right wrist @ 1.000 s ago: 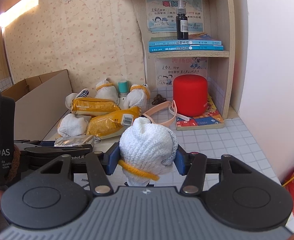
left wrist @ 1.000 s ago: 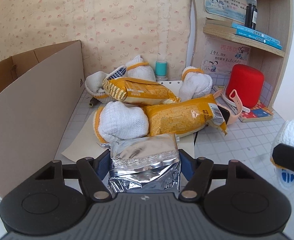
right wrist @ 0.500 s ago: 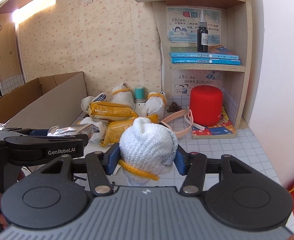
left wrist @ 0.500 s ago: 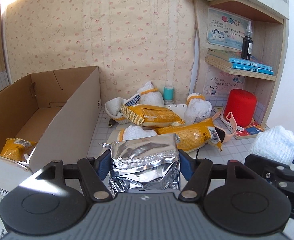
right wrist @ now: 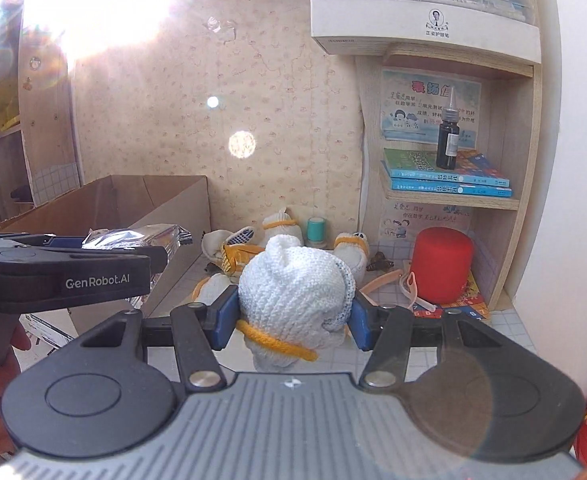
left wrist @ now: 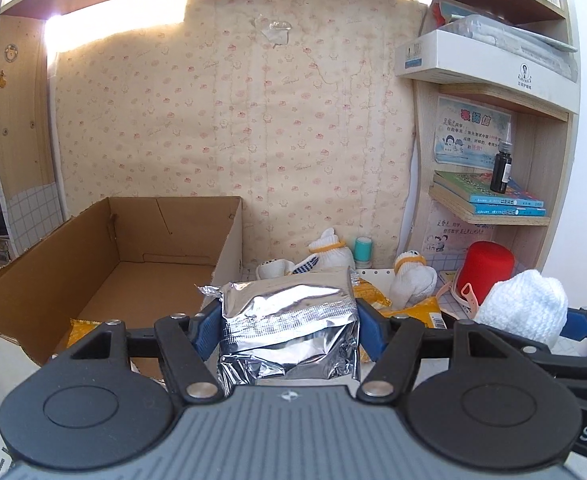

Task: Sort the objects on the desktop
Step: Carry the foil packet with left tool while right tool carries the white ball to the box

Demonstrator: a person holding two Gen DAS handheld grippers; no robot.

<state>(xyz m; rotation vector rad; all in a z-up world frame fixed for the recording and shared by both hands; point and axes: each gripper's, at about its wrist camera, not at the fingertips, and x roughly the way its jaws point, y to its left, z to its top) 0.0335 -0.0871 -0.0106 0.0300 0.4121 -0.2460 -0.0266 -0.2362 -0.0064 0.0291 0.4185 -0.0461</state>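
Beside the open brown cardboard box [left wrist: 133,264], the left gripper [left wrist: 289,326] clamps a crinkled silver foil packet [left wrist: 289,320] while the right gripper [right wrist: 293,308], level alongside, clamps a rolled white knitted glove [right wrist: 293,296].

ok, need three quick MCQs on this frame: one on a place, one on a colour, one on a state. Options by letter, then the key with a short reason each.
1. Where does the dark dropper bottle stand?
A. in the cardboard box
B. on the blue books on the shelf
C. on the desk by the red cylinder

2. What colour is the band on the glove bundle in the right gripper?
A. yellow
B. green
C. black

3. What is the left gripper doing?
A. hanging open and empty
B. shut on the silver foil packet
C. shut on a book

Key: 1 B, it stands on the books. 2 A, a yellow cord rings its neck. 3 B, both jaws press the packet's sides.
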